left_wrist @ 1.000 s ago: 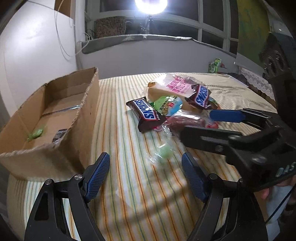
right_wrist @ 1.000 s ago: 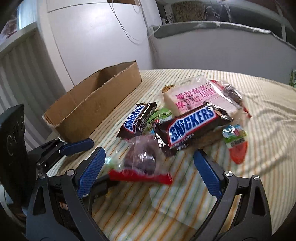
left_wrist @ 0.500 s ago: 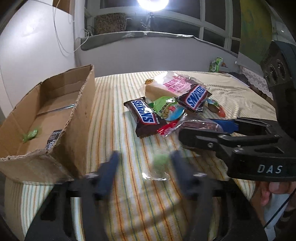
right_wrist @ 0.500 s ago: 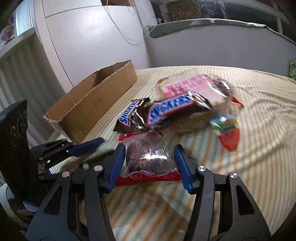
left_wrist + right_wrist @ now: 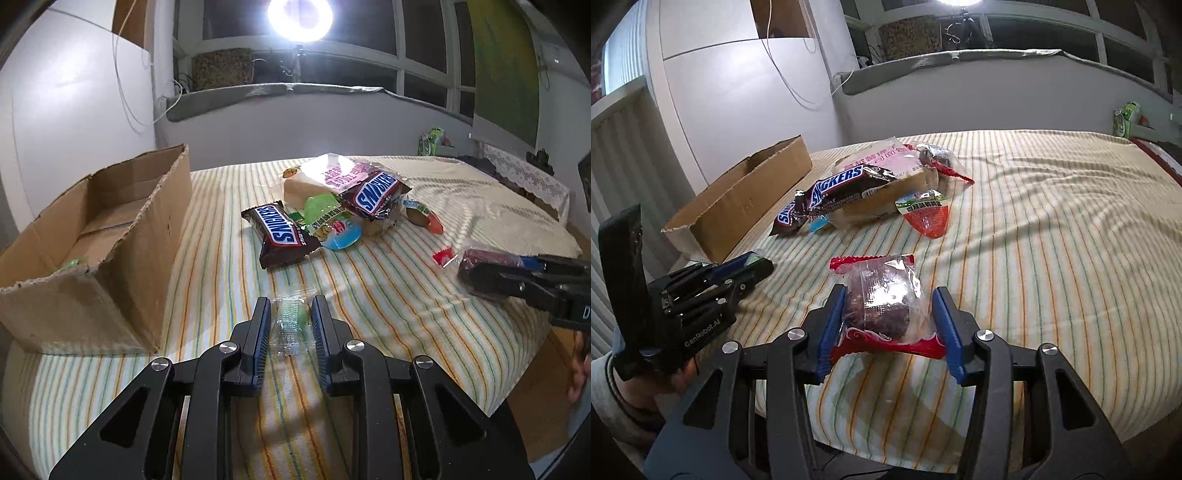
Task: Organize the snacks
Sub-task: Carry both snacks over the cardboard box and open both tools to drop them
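Jaws of the left gripper (image 5: 290,314) just closed in on a small clear-wrapped green candy (image 5: 292,320), pads at both edges of the wrapper, candy low over the striped cloth (image 5: 369,295) of the surface, near the front edge and just right of the cardboard box (image 5: 110,236). Jaws of the right gripper (image 5: 890,314) likewise just narrowed around a dark brown cake in a clear packet with red ends (image 5: 882,299), left pad against the packet, right pad at the crinkled film with a sliver of gap; cannot tell whether fully pinched. Packet near the front of the surface, well apart from the pile.

Farther back, centre: a heap of snacks. Nearest, a Snickers bar (image 5: 280,232) lying flat; a second Snickers bar (image 5: 375,194) tilted on top of a big clear bag of pale bread with pink print (image 5: 325,177). Between them, a green and blue cup-shaped snack (image 5: 332,225). Right of the heap, an orange-red pointed packet (image 5: 925,218), just beside the bread bag. Behind it, another red-ended cake packet (image 5: 942,162).

Open-topped box at far left, something green (image 5: 72,263) inside. Ring lamp (image 5: 300,14) glaring at the window beyond.
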The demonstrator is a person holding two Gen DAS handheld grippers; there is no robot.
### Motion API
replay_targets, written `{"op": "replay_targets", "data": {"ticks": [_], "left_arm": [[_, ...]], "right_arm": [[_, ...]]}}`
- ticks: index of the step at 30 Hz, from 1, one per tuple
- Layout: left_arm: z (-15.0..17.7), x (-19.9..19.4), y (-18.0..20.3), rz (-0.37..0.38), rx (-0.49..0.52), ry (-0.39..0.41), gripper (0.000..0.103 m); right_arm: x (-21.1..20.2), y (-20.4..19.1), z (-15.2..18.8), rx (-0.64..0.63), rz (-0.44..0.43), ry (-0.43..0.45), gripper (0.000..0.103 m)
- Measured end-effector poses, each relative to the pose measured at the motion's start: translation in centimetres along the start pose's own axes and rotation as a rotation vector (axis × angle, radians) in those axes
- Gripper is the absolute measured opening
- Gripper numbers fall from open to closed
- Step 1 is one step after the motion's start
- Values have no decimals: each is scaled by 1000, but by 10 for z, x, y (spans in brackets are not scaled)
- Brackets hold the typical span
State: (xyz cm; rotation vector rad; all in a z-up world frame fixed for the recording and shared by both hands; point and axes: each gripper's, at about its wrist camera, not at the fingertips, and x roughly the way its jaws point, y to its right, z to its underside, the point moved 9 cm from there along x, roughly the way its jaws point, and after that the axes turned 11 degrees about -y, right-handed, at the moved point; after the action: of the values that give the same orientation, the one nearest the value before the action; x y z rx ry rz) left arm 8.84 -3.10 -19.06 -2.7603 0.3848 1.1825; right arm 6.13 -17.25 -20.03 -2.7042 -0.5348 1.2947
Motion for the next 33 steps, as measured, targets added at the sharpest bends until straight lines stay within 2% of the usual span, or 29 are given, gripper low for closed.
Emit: {"op": "replay_targets", "data": {"ticks": [10, 12, 17, 25, 33], "left_arm": [[2, -3, 6, -34, 11, 30, 21], [4, -7, 6, -22, -10, 45, 21], [3, -15, 7, 18, -63, 47, 20], [-27, -67, 11, 44, -55, 157, 20], [-43, -102, -6, 52, -96, 228, 20]], "right_arm": [[-2, 0, 3, 45, -12, 72, 49], [-8, -2, 1, 64, -39, 108, 49], [-24, -7, -10, 68, -40, 155, 49], [-80, -16, -43, 53, 0, 274, 49], [-103, -35, -56, 18, 26, 306, 49]]}}
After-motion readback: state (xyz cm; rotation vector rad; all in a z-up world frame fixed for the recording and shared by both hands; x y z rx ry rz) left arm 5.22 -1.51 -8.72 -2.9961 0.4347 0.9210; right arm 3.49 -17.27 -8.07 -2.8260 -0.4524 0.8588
